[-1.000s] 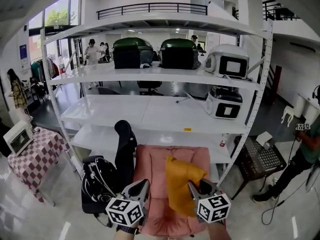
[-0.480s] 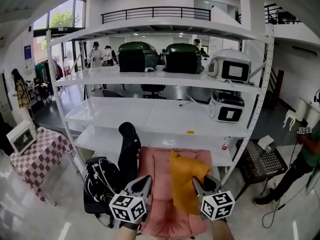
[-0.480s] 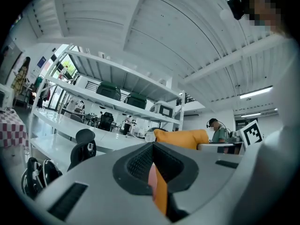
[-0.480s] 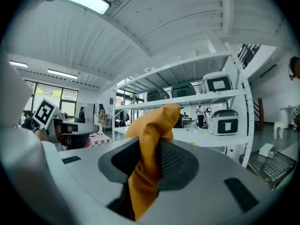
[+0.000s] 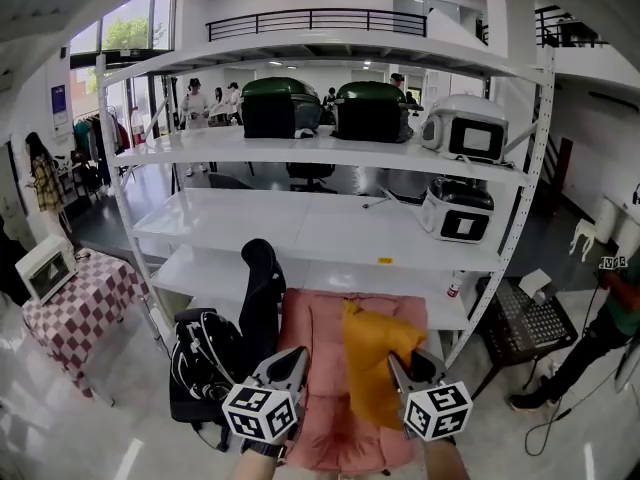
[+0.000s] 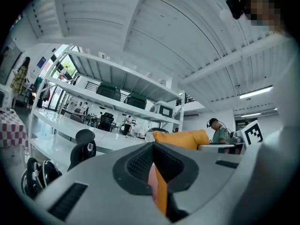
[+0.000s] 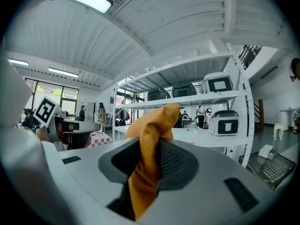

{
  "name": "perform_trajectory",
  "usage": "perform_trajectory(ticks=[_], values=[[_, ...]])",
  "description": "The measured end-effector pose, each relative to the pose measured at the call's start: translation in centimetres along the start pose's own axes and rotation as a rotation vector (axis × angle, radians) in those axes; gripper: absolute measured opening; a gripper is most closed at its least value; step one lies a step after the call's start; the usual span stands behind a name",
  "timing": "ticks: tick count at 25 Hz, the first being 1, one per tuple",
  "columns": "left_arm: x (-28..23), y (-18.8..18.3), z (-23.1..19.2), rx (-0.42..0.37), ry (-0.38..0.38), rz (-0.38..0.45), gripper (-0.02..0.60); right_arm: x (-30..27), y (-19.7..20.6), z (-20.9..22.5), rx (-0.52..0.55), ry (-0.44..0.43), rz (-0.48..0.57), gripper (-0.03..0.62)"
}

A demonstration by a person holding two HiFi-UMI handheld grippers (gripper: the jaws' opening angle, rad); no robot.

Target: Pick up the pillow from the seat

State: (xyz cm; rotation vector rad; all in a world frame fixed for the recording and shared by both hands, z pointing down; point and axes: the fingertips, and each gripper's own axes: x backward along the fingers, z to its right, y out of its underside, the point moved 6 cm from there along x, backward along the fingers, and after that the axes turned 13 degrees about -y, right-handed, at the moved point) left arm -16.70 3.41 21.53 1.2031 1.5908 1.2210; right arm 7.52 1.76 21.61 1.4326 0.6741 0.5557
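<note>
One orange pillow (image 5: 372, 363) stands upright over the pink seat (image 5: 318, 363), its long axis vertical and its top corner toward the shelf. We note the right gripper (image 5: 405, 370) pinching a fold of it. Its lower end is hidden behind that gripper, and the left gripper (image 5: 296, 356) sits closed and empty.

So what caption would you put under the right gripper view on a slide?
Right gripper shut on a bunched fold of the orange pillow, white shelving rack behind.
</note>
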Motion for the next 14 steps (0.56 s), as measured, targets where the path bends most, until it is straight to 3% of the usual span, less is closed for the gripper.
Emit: perform_trajectory(ticks=[14], values=[[-0.23,0.16,-0.35,0.007,0.004,0.002,0.005,-0.58,0.19,-0.23,0.005,-0.007,-0.005,0.101]])
